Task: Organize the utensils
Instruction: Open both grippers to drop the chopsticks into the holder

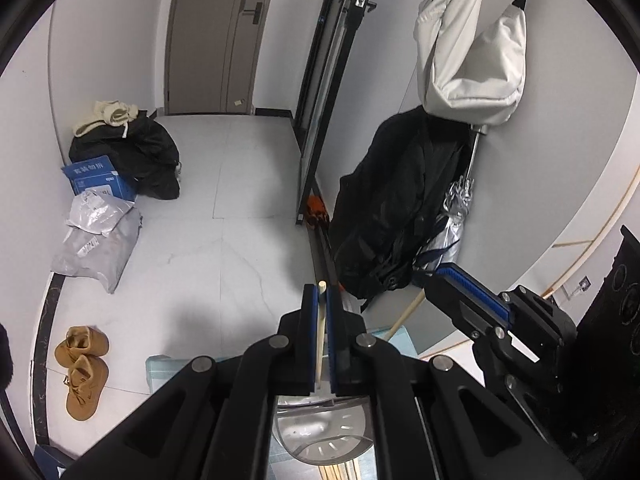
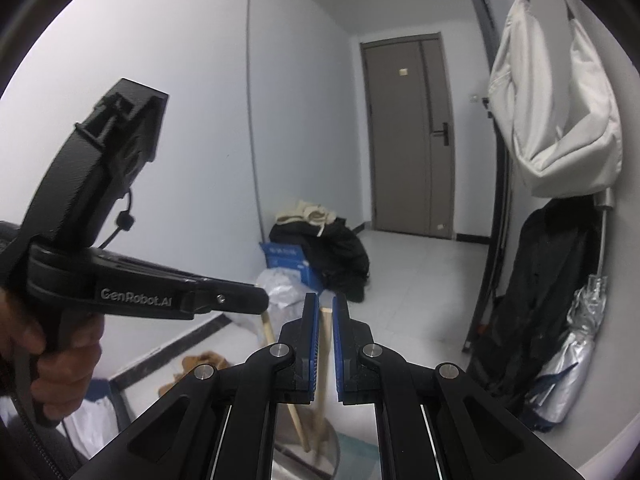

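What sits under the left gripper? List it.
Under the left gripper, which is shut on a wooden stick, is a perforated metal holder with more stick ends at the frame's bottom edge. The gripper's black body covers the holder's sides and what it stands on.

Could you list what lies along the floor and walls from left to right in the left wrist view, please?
Tan boots → grey parcel bags → blue box → black clothes pile → door → black coat → silver umbrella.
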### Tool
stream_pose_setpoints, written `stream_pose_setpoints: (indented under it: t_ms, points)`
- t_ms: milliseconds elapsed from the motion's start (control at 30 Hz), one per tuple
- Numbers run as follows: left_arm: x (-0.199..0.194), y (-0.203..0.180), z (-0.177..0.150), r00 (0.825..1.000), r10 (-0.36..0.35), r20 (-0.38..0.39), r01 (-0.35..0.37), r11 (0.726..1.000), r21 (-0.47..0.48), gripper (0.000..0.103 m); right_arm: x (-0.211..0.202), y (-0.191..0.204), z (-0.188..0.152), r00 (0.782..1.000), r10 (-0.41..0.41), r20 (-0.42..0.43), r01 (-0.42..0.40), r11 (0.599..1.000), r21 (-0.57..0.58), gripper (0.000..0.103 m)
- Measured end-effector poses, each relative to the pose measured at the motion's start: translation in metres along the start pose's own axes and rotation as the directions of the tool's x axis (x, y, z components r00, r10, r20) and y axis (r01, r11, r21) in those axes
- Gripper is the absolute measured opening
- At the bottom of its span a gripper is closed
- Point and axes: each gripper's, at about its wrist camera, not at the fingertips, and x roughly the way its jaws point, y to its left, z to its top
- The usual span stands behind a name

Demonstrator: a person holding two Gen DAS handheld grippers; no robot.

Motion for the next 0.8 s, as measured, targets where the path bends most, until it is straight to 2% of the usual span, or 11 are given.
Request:
stream_pose_setpoints:
  t_ms: [167, 267, 333, 400, 500, 533, 567, 667, 700, 767, 800]
  points:
    - [0.007, 0.001, -0.001, 0.999, -0.015, -0.051, 0.015, 1.0, -0.004, 0.001, 0.002, -0.001, -0.013, 0.998, 0.041, -0.04, -0.041, 0.999, 0.009, 0.006]
    - [0.006, 0.002, -0.005, 0.998, 0.023, -0.063, -0.024, 1.0, -0.018, 0.005, 0.002, -0.002, -0.014, 0.997, 0.06, -0.056, -0.058, 0.998, 0.039, 0.009]
    - [-0.001, -0.001, -0.009, 0.994, 0.1, -0.032, -0.1, 0.995, -0.008, 0.014, 0.001, -0.006, -0.016, 0.995, 0.067, -0.071, -0.062, 0.996, 0.072, 0.01]
    - [-0.011, -0.001, -0.014, 0.987, 0.16, -0.002, -0.16, 0.987, 0.0, 0.042, -0.01, -0.006, -0.02, 0.996, 0.043, -0.073, -0.036, 0.995, 0.094, 0.015]
    - [-0.032, -0.002, -0.023, 0.979, 0.198, 0.045, -0.197, 0.98, -0.015, 0.052, -0.026, -0.01, -0.019, 0.998, 0.012, -0.057, -0.004, 0.991, 0.13, 0.038]
    - [-0.036, -0.003, -0.025, 0.977, 0.207, 0.054, -0.206, 0.978, -0.016, 0.054, -0.035, -0.011, -0.02, 0.999, 0.003, -0.046, 0.004, 0.989, 0.145, 0.043]
    - [-0.041, -0.004, -0.028, 0.973, 0.223, 0.064, -0.223, 0.975, -0.018, 0.057, -0.041, -0.012, -0.02, 0.999, 0.007, -0.042, 0.0, 0.987, 0.158, 0.043]
    - [-0.053, -0.007, -0.035, 0.936, 0.342, 0.08, -0.342, 0.94, -0.018, 0.066, -0.056, -0.01, -0.02, 0.999, -0.002, -0.037, 0.008, 0.984, 0.18, 0.043]
    - [-0.059, -0.007, -0.038, 0.928, 0.361, 0.089, -0.359, 0.933, -0.035, 0.067, -0.063, -0.008, -0.02, 0.999, -0.012, -0.037, 0.019, 0.983, 0.182, 0.043]
    - [-0.068, -0.009, -0.045, 0.926, 0.364, 0.104, -0.358, 0.931, -0.065, 0.067, -0.075, -0.005, -0.021, 0.999, -0.02, -0.028, 0.026, 0.98, 0.195, 0.045]
    - [-0.072, -0.01, -0.048, 0.926, 0.359, 0.113, -0.353, 0.933, -0.074, 0.069, -0.082, -0.003, -0.021, 0.999, -0.024, -0.022, 0.027, 0.979, 0.202, 0.051]
